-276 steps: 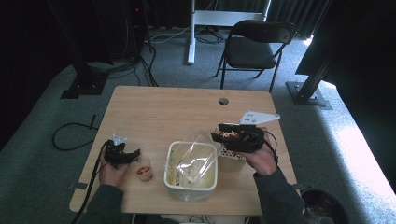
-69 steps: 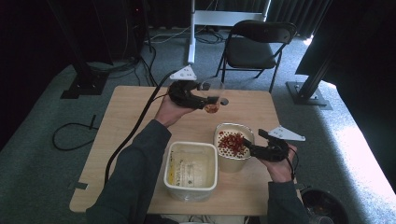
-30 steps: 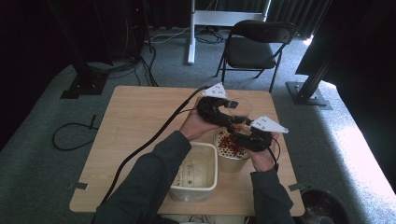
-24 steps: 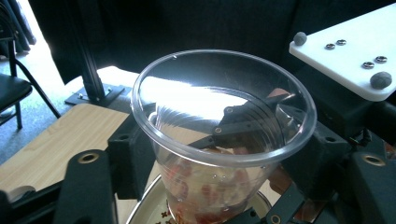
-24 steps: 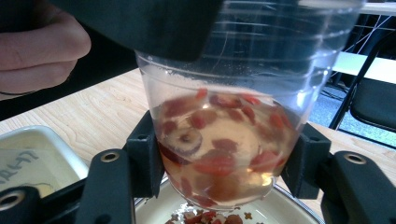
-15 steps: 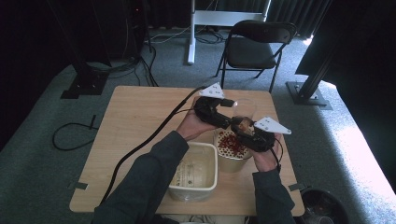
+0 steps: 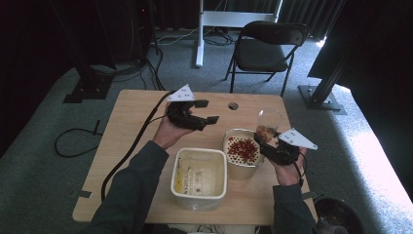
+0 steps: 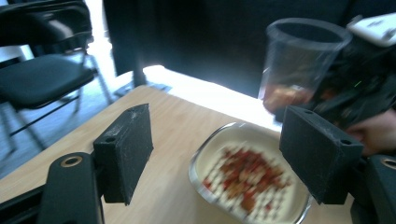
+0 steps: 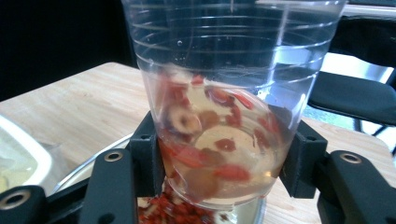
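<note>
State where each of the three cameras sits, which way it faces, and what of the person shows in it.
High view: above the person's side, looking forward and down on the table; both forearms, left gripper, right gripper.
Left gripper view: on the left gripper, looking past open jaws at the bowl of red bits; the other hand shows.
Right gripper view: on the right gripper, jaws clamped on the clear cup.
All three share bowl and cup.
</note>
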Tool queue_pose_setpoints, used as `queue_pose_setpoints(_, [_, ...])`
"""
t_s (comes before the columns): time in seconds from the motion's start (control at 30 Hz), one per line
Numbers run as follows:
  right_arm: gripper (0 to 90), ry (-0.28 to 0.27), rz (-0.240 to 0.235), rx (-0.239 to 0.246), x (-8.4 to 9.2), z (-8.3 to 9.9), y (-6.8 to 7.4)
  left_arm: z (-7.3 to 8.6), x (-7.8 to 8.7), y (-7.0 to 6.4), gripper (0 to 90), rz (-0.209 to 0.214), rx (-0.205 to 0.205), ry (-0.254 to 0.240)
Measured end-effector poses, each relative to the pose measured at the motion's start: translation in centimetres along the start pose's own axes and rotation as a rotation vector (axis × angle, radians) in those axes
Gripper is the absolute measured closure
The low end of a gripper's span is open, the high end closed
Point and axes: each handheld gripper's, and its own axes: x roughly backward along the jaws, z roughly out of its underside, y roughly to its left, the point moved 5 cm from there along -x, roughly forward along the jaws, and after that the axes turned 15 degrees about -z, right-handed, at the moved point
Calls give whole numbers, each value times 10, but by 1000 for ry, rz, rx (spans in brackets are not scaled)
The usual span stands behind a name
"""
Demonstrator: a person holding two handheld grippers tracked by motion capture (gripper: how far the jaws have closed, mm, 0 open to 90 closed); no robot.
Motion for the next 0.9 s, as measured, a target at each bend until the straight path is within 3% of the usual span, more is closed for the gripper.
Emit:
queue_pose_setpoints(0.07, [428,0,1,-17,4,3,-2,10,8,11,268,-42,14,2])
queue_pose_setpoints(0.3, [427,-1,17,-3,7,1,-2,52,28,42,277,-177,49,43])
queue_pose_setpoints(0.47, [427,-4,26,-3,11,2,-3,87,41,59,278,-255,99,71])
queue_pose_setpoints(0.73, [426,-8,39,-23,19,7,-10,149,51,72,278,-355,152,148])
queue_pose_setpoints(0.9, [426,-9,51,-40,23,11,-15,184,57,74,278,-388,193,183])
